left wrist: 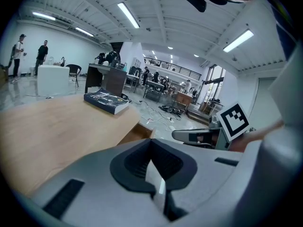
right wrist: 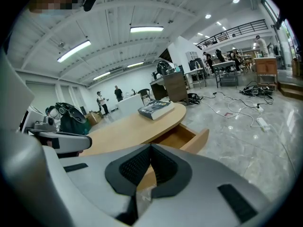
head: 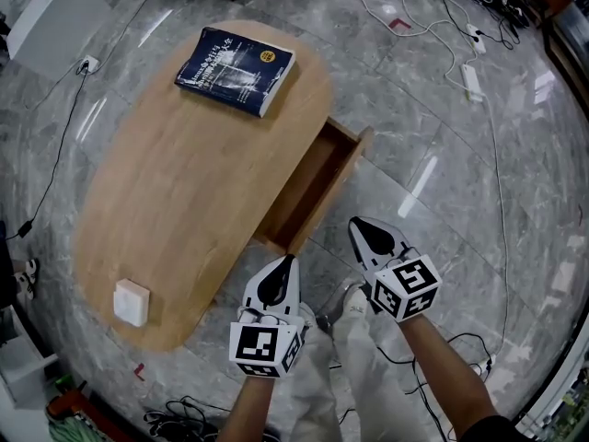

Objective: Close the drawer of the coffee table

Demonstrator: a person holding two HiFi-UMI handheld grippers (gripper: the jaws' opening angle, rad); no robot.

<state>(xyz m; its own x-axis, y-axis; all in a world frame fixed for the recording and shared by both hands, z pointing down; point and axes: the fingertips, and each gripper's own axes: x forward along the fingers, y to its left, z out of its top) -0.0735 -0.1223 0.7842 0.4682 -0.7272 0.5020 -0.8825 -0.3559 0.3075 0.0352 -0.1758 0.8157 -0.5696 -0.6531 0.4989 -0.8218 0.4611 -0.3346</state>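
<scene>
The oval wooden coffee table (head: 175,191) has its drawer (head: 316,190) pulled out to the right, and the drawer looks empty. The drawer front (head: 355,157) points at the marble floor. My left gripper (head: 288,265) is shut with nothing in it, and its tip hovers just below the near corner of the drawer. Also shut and empty, my right gripper (head: 359,226) sits to the right of that corner, apart from the drawer. The drawer (right wrist: 182,137) lies ahead in the right gripper view, and in the left gripper view only its corner (left wrist: 138,132) shows.
A dark blue book (head: 236,70) lies at the far end of the tabletop, and a small white box (head: 131,302) at the near end. Cables and a power strip (head: 471,81) run over the floor at the back right. The person's legs (head: 354,357) stand below the grippers.
</scene>
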